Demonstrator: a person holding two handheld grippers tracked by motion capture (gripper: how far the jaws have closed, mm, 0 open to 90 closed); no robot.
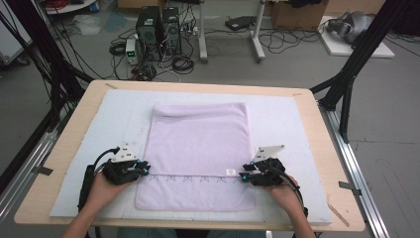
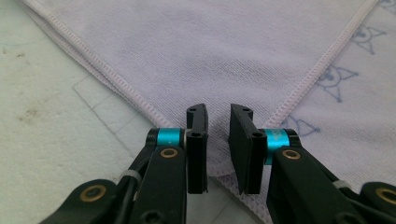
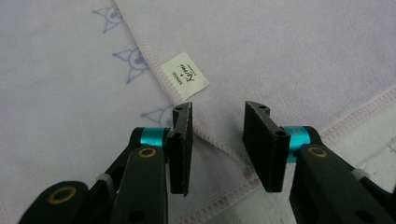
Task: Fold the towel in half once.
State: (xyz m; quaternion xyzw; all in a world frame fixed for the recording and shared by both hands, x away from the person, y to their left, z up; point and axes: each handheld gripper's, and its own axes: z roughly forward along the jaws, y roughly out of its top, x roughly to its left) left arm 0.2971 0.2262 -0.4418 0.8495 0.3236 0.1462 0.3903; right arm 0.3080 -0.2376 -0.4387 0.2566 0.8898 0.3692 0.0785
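**Ana:** Pale blue matting [image 1: 74,163] covers the wooden table [image 1: 84,96], and the lilac towel [image 1: 198,144] lies flat on it, partly folded: an upper layer ends at a hemmed edge running from one gripper to the other, with a strip of star-printed lower layer showing on the person's side of it.

**Ben:** So where do the tools sit?

**Ana:** The left gripper [image 2: 218,140] is right over the left corner of that folded layer. In the left gripper view the corner's tip points in between its jaws, which are narrowed but not pinching; cloth lies under them, not gripped. The right gripper [image 3: 217,140] straddles the right corner the same way, jaws a little wider, hem passing between them, and the white label [image 3: 186,74] just beyond its jaw tips.

**Ben:** How to do this grab well?

**Ana:** I'd judge the step is taking both corners of the top layer. Lower the tips until one jaw slides under the hem, so only the upper layer gets pinched, not the printed one below. Close both together, a bit inside the stitching so it cannot slip.

**Ben:** And beyond that?

**Ana:** Farther from the grippers the towel reaches a rumpled far edge; carry both corners evenly toward it, or the fold will skew.
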